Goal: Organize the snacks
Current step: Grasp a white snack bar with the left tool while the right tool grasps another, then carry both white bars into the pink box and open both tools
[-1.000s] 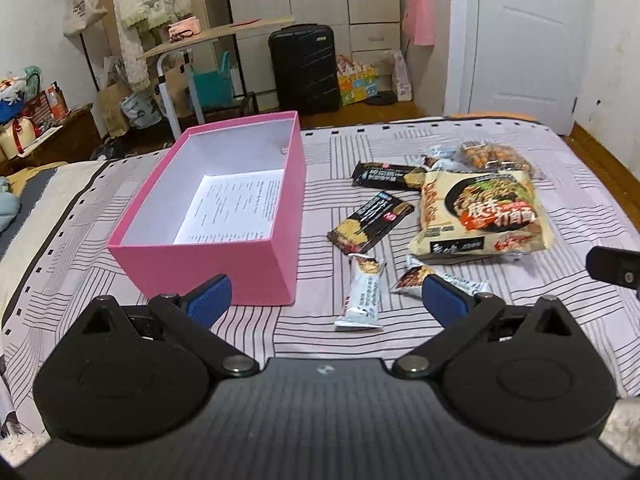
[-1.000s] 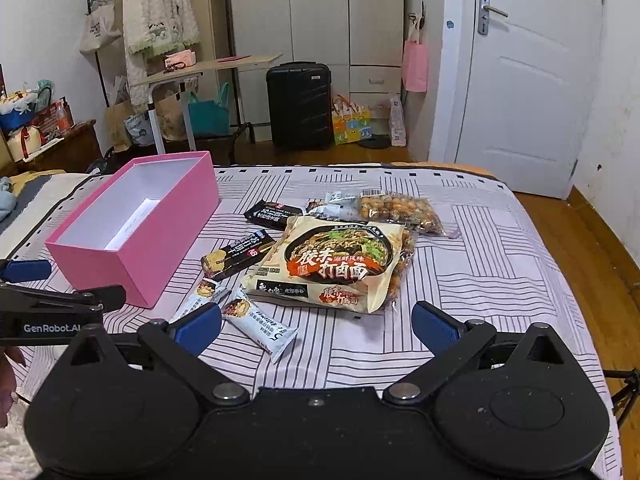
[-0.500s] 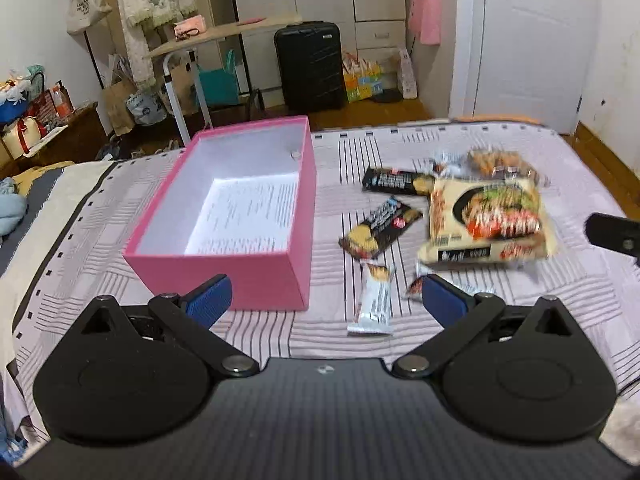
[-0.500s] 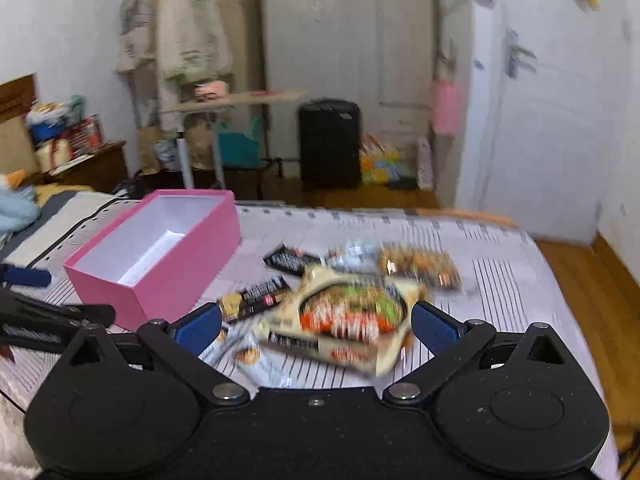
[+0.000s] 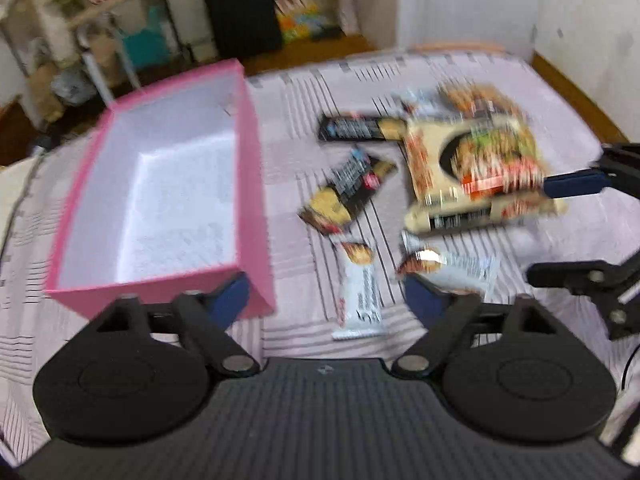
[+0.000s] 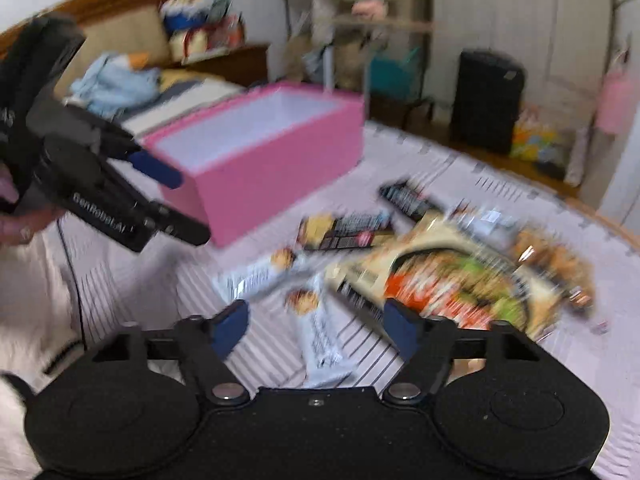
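Observation:
An open pink box [image 5: 256, 184] with a white inside stands on the striped bed, left of the snacks; it also shows in the right wrist view [image 6: 280, 168]. A large noodle packet [image 5: 476, 168], two dark bars [image 5: 352, 192] and two white bars [image 5: 362, 292] lie to its right. My left gripper [image 5: 326, 300] is open and empty, low over the nearer white bar. My right gripper [image 6: 316, 326] is open and empty above a white bar [image 6: 320, 340], beside the noodle packet [image 6: 452, 288]. Both views are blurred.
A clear bag of brown snacks [image 6: 556, 260] lies behind the noodle packet. A black suitcase [image 5: 240, 12], a folding table and bags stand on the floor beyond the bed. Pillows and clothes [image 6: 116, 80] lie at the bed's head.
Both grippers have moved down and closer to the snacks. The right gripper swung left and now faces the box, with the left gripper large in its view. Both stay open.

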